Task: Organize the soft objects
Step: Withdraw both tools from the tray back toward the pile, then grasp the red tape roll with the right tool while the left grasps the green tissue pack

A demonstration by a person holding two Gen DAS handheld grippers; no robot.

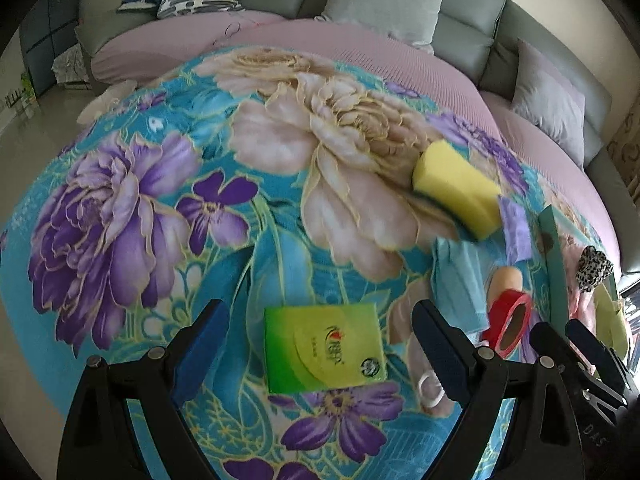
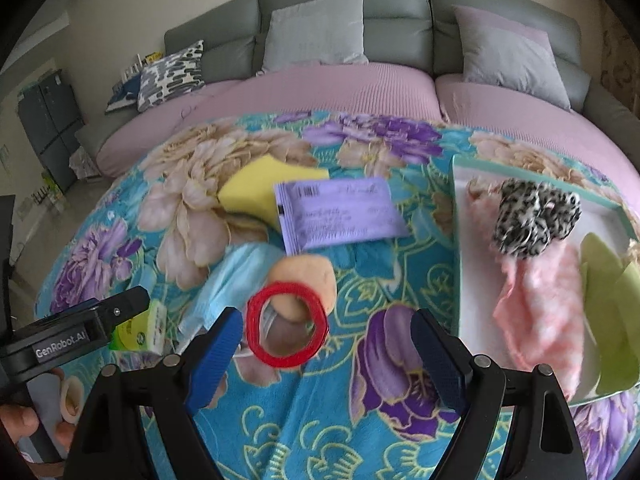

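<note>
My left gripper (image 1: pixel 320 344) is open with a green tissue pack (image 1: pixel 324 350) lying between its fingers on the floral blanket. My right gripper (image 2: pixel 326 348) is open; a red tape roll (image 2: pixel 286 324) lies just left of its middle, in front of a peach puff (image 2: pixel 308 284). A yellow sponge (image 2: pixel 260 190), a purple packet (image 2: pixel 338 212) and a light blue mask (image 2: pixel 232 280) lie beyond. A teal-rimmed tray (image 2: pixel 458 240) at right holds a leopard scrunchie (image 2: pixel 532 218), a pink cloth (image 2: pixel 540 308) and a green item (image 2: pixel 612 312).
The blanket (image 1: pixel 132 208) covers a table in front of a pink-covered grey sofa (image 2: pixel 340 92) with cushions. A white ring (image 1: pixel 430 390) lies by the left gripper's right finger. The left gripper's body (image 2: pixel 72 332) shows at left in the right wrist view.
</note>
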